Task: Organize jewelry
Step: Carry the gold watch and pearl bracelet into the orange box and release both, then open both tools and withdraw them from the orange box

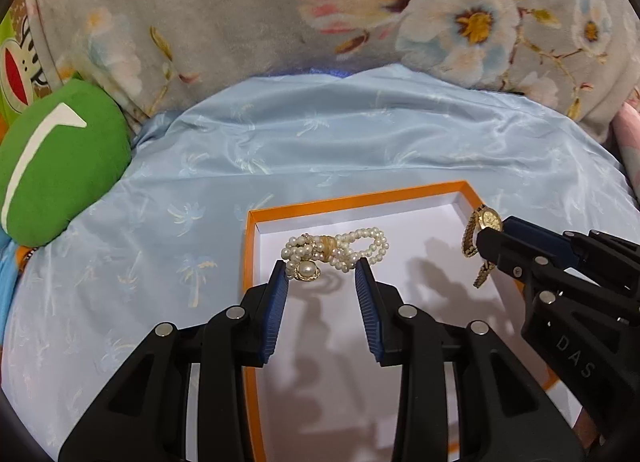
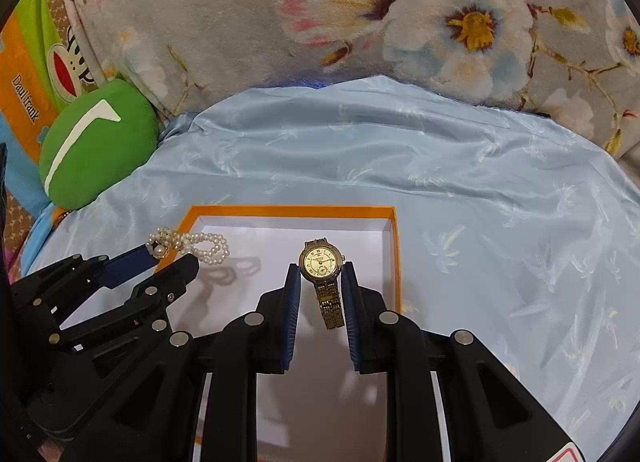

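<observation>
Left wrist view: left gripper [image 1: 322, 268] sits at lower centre, jaws part-spread, pinching a pearl bracelet [image 1: 334, 248]. The bundle with its big pearl charm hangs between the blue pads; its shadow falls on the white floor of the orange box [image 1: 250, 262], so it's off the floor, not set down. The box lies on the pale blue satin sheet [image 1: 320, 134]. The white floor that shows looks bare, as far as I can tell. At right edge, the right gripper [image 1: 490, 238] comes in, clamped on a gold wristwatch [image 1: 488, 220], band trailing down past the box's right rim. Green cushion [image 1: 60, 166] at left, floral blanket [image 1: 440, 14] across the top.

Right wrist view: right gripper [image 2: 320, 280] at centre, jaws narrow, pressed on the wristwatch [image 2: 321, 264] at the band just under the dial. Dial faces the camera, loose band end dangles between the fingers. Watch is above the box [image 2: 394, 262] interior, right half. Left gripper [image 2: 170, 256] at lower left holds the pearl bracelet [image 2: 192, 246] above the box's upper-left corner.

Status call: both pieces grasped and over the box, neither deposited. Left to do: lower, release both, ideally apart so the band doesn't tangle in the pearls. No other jewelry visible on the sheet.
</observation>
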Demonstrator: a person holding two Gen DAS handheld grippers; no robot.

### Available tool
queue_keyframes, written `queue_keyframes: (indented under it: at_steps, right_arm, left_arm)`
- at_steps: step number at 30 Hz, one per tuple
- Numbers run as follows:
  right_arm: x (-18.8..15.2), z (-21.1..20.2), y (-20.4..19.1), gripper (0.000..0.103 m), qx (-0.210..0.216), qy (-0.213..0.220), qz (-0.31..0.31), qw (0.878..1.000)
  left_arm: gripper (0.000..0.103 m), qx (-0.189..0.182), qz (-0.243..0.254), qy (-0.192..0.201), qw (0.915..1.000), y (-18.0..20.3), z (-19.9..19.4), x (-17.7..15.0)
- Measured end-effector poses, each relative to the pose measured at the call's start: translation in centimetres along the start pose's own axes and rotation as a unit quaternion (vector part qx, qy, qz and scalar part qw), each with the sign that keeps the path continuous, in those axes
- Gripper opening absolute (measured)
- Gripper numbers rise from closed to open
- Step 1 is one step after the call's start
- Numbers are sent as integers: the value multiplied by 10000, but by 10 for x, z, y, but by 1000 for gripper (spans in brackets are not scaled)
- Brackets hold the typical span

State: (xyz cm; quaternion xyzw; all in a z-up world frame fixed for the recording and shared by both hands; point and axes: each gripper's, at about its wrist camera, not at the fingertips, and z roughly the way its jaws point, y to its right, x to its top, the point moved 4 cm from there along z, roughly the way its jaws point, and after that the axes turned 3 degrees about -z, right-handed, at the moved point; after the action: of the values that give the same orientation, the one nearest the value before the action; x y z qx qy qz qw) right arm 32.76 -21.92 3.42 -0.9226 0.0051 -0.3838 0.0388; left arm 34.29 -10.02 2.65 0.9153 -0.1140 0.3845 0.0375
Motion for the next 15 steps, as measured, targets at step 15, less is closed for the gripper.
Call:
queue_keyframes:
  at_steps: [15]
  right_arm:
    - [-2,22,4,17,-80,-43,-52,9999]
  left_arm:
    - [54,242,-34,-120,9996,-8,32,-4]
